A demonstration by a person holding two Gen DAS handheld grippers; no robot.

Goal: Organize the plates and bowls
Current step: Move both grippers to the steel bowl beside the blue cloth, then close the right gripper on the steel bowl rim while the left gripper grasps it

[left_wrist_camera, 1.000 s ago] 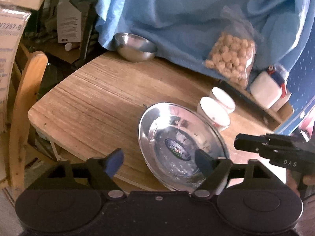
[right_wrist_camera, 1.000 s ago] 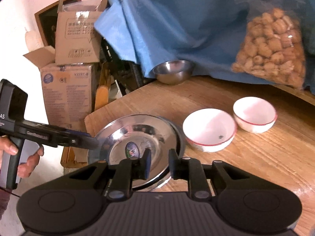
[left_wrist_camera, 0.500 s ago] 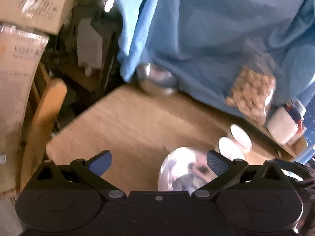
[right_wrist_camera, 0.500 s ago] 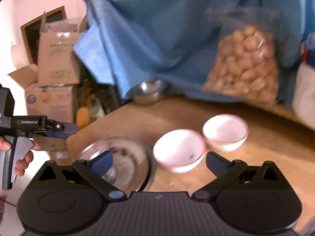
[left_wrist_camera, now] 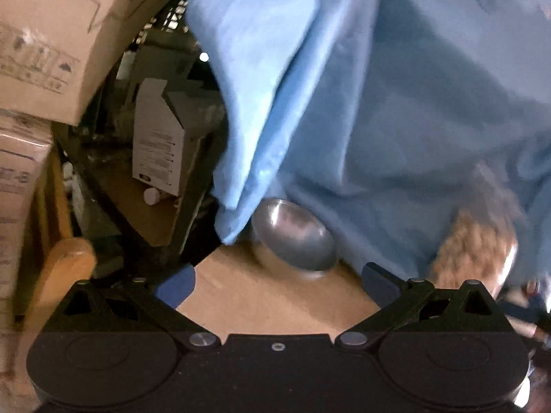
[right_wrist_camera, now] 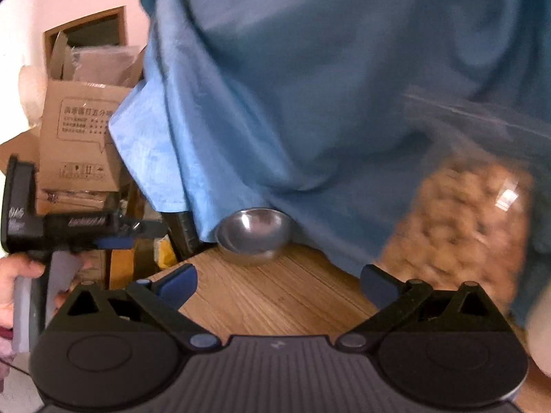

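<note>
A small steel bowl sits at the far corner of the wooden table, tucked under a hanging blue cloth. The same steel bowl shows in the right wrist view, ahead on the table. My left gripper is open, nothing between its blue pads. My right gripper is open and empty too. The left gripper also appears at the left in the right wrist view, held by a hand. The steel plate and the white bowls are out of sight.
A clear bag of brown nuts leans against the blue cloth at the right. Cardboard boxes stand beyond the table's left edge, with a wooden chair back beside it. A white carton sits on a dark shelf.
Both grippers have drawn back and up from the steel plate. The right gripper went from nearly shut to wide open. The plate and white bowls have dropped out of view.
</note>
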